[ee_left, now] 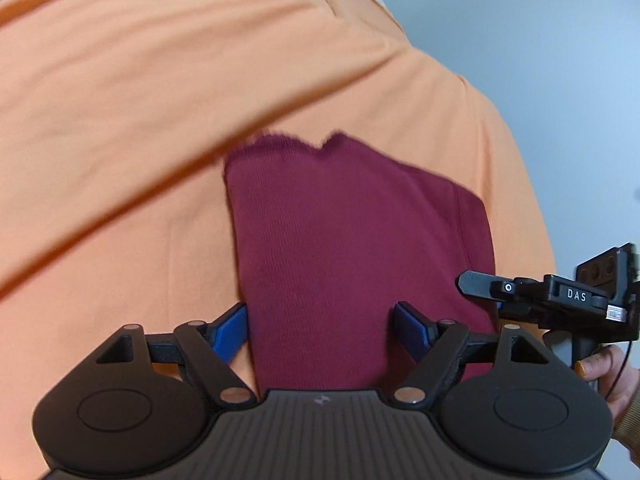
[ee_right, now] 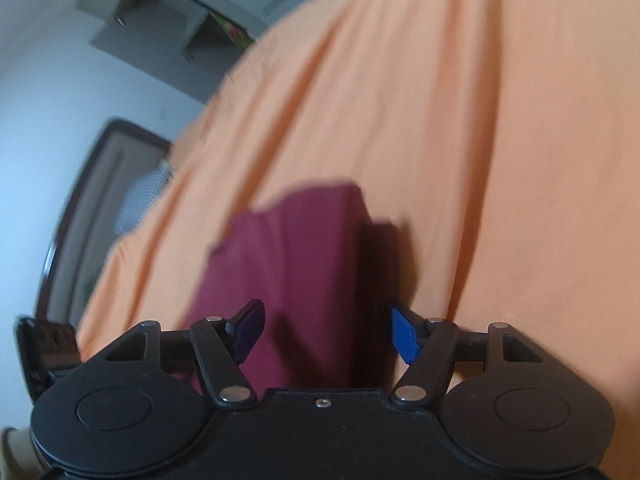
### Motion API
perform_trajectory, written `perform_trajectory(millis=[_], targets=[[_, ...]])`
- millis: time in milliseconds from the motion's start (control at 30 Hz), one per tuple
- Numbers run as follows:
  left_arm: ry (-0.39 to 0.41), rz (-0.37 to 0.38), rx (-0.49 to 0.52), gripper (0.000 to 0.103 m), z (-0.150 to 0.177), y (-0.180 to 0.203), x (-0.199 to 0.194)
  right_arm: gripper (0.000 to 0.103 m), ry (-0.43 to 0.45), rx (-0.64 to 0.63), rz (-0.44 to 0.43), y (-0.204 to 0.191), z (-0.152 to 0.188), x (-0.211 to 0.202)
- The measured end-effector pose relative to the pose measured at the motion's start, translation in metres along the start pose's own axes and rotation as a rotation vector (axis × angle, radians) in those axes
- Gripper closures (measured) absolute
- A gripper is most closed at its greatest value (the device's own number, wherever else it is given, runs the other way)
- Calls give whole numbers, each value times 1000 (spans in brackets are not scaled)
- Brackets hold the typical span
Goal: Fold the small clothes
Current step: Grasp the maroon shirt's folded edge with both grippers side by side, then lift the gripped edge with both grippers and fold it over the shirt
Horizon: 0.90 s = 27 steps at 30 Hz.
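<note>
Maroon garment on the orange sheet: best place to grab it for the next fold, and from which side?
Judging by its pose, take the maroon garment at its two near corners, coming from the near edge. It lies flat on the orange sheet, long sides running away, ragged far edge free. The left gripper and right gripper already hang open over that near end, so each can pinch a corner.

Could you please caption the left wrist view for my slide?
Open left gripper above a folded maroon garment on an orange sheet; right gripper alongside.
</note>
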<state>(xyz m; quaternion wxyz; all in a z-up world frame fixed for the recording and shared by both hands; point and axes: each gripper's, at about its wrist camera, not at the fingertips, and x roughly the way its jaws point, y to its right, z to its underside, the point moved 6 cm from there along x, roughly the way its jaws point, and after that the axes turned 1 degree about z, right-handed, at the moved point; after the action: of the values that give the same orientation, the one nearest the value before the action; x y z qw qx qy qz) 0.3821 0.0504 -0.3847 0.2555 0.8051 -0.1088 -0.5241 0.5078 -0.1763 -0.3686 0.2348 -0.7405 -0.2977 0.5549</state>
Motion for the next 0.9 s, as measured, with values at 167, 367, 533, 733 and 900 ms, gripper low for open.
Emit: perform_trajectory(millis=[167, 367, 533, 733, 900], targets=[[-26, 71, -63, 22, 16, -12, 0, 43, -102, 66, -124, 10, 35, -5], [-47, 87, -183, 17, 1, -19, 22, 44, -47, 200, -166, 19, 39, -7], [-69, 92, -172, 29, -2, -18, 25, 55, -51, 176, -132, 12, 35, 8], [-23, 133, -218, 58, -4, -25, 19, 70, -21, 137, -135, 5, 37, 4], [-6, 74, -121, 69, -9, -6, 6, 73, 13, 125, -123, -7, 32, 2]])
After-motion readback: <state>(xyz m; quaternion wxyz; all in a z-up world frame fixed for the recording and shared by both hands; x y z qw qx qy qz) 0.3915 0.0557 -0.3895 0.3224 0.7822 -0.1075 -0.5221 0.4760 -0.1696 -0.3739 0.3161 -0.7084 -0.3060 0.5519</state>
